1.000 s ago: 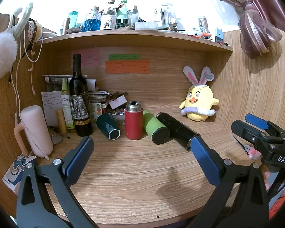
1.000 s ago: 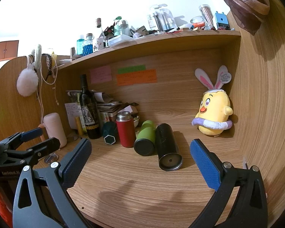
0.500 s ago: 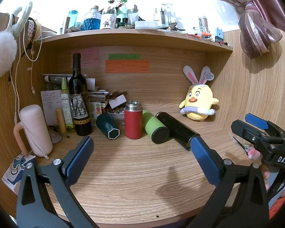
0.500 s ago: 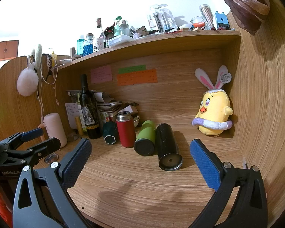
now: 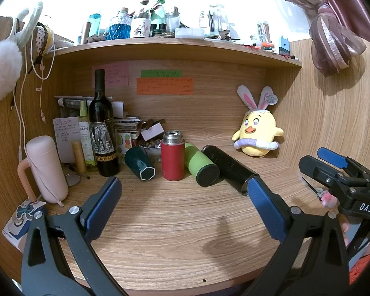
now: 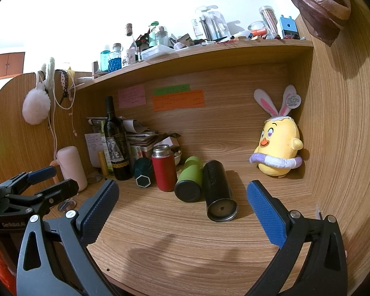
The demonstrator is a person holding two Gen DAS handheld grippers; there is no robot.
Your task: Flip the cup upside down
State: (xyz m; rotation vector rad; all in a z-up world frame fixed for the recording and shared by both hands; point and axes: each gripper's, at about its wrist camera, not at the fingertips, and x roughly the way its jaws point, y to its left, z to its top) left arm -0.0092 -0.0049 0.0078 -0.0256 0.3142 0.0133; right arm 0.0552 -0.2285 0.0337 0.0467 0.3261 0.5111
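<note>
Several cups stand in a row at the back of the wooden desk [image 5: 185, 227]. A red cup [image 5: 172, 159] [image 6: 164, 170] stands upright with its steel mouth up. A dark teal cup [image 5: 138, 162] [image 6: 143, 172], a green cup [image 5: 201, 164] [image 6: 190, 178] and a black cup [image 5: 228, 169] [image 6: 218, 193] lie on their sides. My left gripper [image 5: 182, 202] is open and empty, well in front of the cups; it also shows in the right wrist view [image 6: 46, 180]. My right gripper [image 6: 182, 206] is open and empty, short of the black cup; it also shows in the left wrist view [image 5: 333, 165].
A wine bottle [image 5: 102, 128], a pink flask [image 5: 46, 167], a yellow-green spray bottle [image 5: 86, 138], papers and a small bowl [image 5: 150, 148] crowd the back left. A yellow plush chick [image 5: 257, 135] sits back right. A cluttered shelf [image 5: 175, 46] overhangs the desk.
</note>
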